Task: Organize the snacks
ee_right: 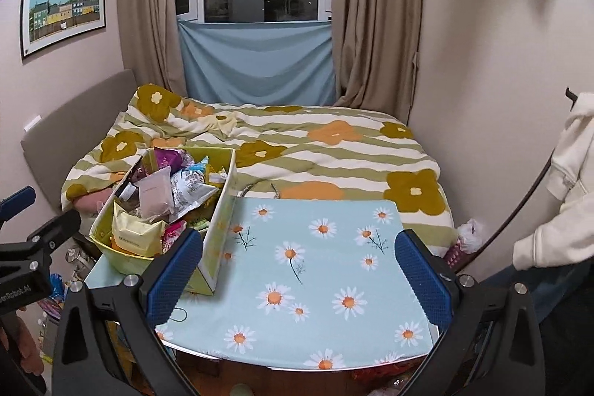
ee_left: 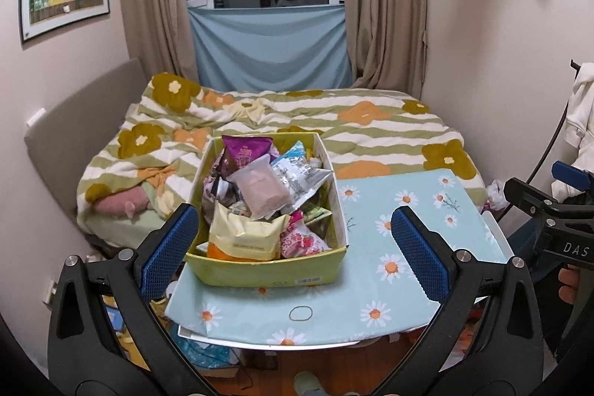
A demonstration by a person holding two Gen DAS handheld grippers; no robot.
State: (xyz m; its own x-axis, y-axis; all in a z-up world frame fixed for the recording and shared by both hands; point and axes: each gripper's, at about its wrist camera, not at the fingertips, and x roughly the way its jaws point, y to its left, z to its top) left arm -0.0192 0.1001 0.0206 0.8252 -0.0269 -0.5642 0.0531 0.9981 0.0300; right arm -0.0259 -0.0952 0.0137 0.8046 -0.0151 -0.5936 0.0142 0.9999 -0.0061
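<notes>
The left hand-held gripper (ee_left: 293, 244) is wide open and holds nothing; its two blue fingers (ee_left: 169, 249) stand far apart, above the near edge of the worktop (ee_left: 389, 258). The right hand-held gripper (ee_right: 299, 270) is also wide open and empty, and its blue pads (ee_right: 423, 279) frame the bare right part of the worktop.

The worktop is covered with a light blue cloth with daisies. On its left part stands a yellow-green box (ee_left: 267, 271), and it is full of snacks. On top of the pile lies a pale pink packet (ee_left: 260, 190). Behind it, a purple bag (ee_left: 247, 149) stands up at the far end. A silver-and-blue packet (ee_left: 300, 175) lies to the right of the pink one. At the near end there is a cream-yellow bag (ee_left: 245, 236), and a pink strawberry packet (ee_left: 302, 240) is just beside it.

In the right wrist view the box (ee_right: 219, 229) is at the left, and the cloth to the right of it is bare. A thin rubber band (ee_left: 300, 313) lies on the cloth in front of the box.

Behind the worktop there is a bed (ee_left: 371, 125) with a striped cover with flowers.
</notes>
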